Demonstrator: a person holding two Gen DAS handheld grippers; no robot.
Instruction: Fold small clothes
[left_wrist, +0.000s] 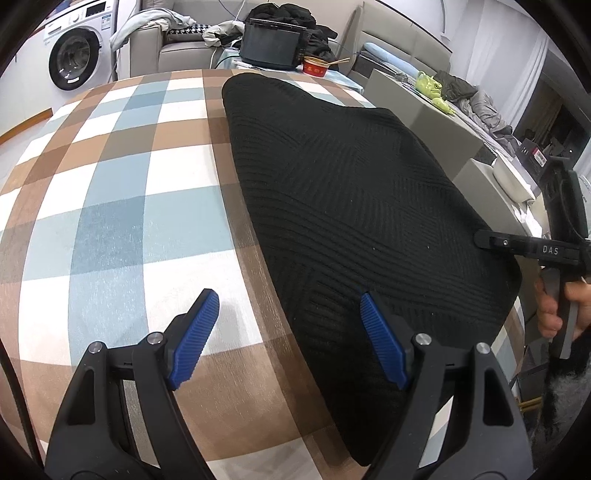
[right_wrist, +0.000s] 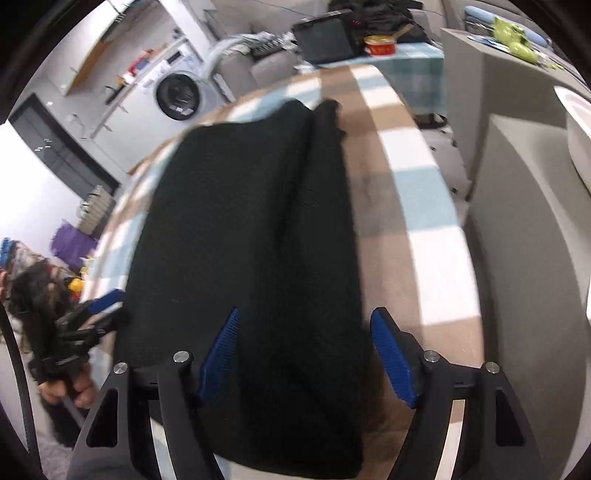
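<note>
A black ribbed knit garment (left_wrist: 351, 206) lies folded flat on the checked tablecloth (left_wrist: 110, 206). My left gripper (left_wrist: 288, 306) is open above the garment's near left edge, its right fingertip over the knit and its left over the cloth. My right gripper (right_wrist: 306, 321) is open and empty above the garment (right_wrist: 243, 229) at its near right edge. A narrower folded strip runs along the garment's right side (right_wrist: 325, 155). The right gripper also shows at the right edge of the left wrist view (left_wrist: 532, 247), and the left gripper at the left edge of the right wrist view (right_wrist: 92, 314).
A grey sofa arm (right_wrist: 524, 236) stands close to the table's right side. A black box (left_wrist: 269, 44) and a red bowl (left_wrist: 316, 66) sit beyond the table's far end. A washing machine (left_wrist: 74, 55) stands at the far left.
</note>
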